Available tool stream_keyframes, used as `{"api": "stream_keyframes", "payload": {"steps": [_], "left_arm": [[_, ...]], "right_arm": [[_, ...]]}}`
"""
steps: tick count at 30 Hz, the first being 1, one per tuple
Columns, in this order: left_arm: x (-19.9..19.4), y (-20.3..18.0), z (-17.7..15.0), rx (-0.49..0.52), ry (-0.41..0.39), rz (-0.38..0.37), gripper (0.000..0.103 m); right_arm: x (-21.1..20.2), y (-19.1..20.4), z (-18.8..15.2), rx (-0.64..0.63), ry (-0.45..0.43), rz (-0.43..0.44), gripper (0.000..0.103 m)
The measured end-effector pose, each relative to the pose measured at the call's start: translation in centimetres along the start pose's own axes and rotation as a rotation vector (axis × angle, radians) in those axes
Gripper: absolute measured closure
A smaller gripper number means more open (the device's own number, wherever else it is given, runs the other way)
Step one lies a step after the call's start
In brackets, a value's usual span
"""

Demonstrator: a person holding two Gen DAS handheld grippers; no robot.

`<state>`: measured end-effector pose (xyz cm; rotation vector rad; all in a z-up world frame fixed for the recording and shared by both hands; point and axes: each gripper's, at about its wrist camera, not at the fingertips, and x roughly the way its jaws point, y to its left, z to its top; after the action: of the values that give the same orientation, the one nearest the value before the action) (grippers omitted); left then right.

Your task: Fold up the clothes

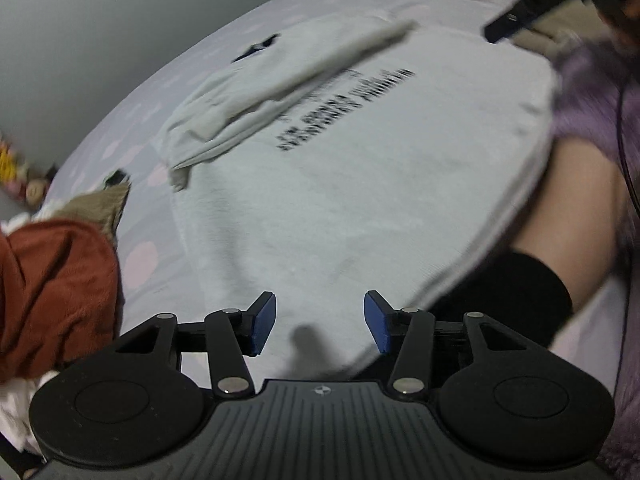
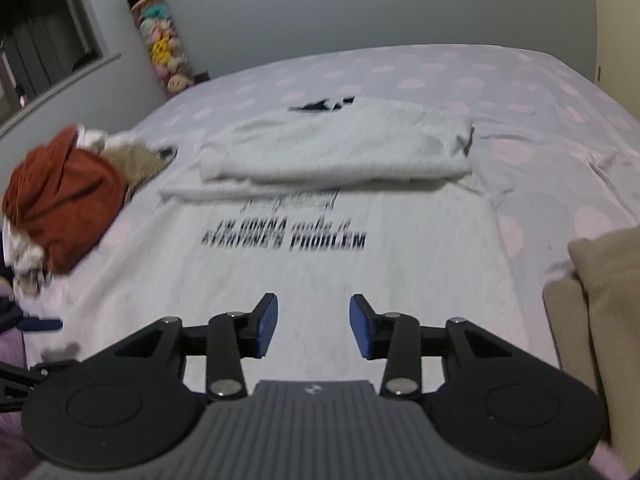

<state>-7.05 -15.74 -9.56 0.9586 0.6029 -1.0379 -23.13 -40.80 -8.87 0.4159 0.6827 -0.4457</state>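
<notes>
A pale grey sweatshirt (image 2: 320, 264) with black printed lettering lies flat on the bed, its sleeves folded across its far part (image 2: 340, 144). In the left wrist view the same sweatshirt (image 1: 360, 184) fills the middle, with a folded sleeve (image 1: 280, 84) lying over it. My left gripper (image 1: 320, 322) hovers over the near hem, jaws apart, nothing between the blue pads. My right gripper (image 2: 314, 326) stands the same way over the near part of the sweatshirt, open and empty.
A rust-red garment (image 2: 68, 196) heaps with beige and white clothes at the bed's left side. A beige folded item (image 2: 600, 300) sits at the right. The bed sheet (image 2: 540, 92) is lilac with pink dots. A person's arm (image 1: 576, 208) in a purple sleeve reaches in at right. Stuffed toys (image 2: 160, 36) hang by the wall.
</notes>
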Motion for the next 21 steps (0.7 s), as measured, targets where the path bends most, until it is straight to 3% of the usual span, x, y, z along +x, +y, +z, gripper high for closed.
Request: {"api": "stream_keyframes", "payload": {"steps": [4, 11, 21], "left_arm": [[-0.1, -1.5, -1.3, 0.093, 0.008, 0.017, 0.055], [0.4, -2.2, -2.7, 0.114, 0.011, 0.016, 0.055], [1.2, -1.6, -3.1, 0.048, -0.044, 0.018, 0.051]], "right_arm": [[-0.3, 1.6, -1.7, -0.058, 0.036, -0.039, 0.055], [-0.7, 4.0, -3.7, -0.172, 0.026, -0.087, 0.053], [-0.6, 5.9, -5.0, -0.284, 0.003, -0.131, 0.051]]}}
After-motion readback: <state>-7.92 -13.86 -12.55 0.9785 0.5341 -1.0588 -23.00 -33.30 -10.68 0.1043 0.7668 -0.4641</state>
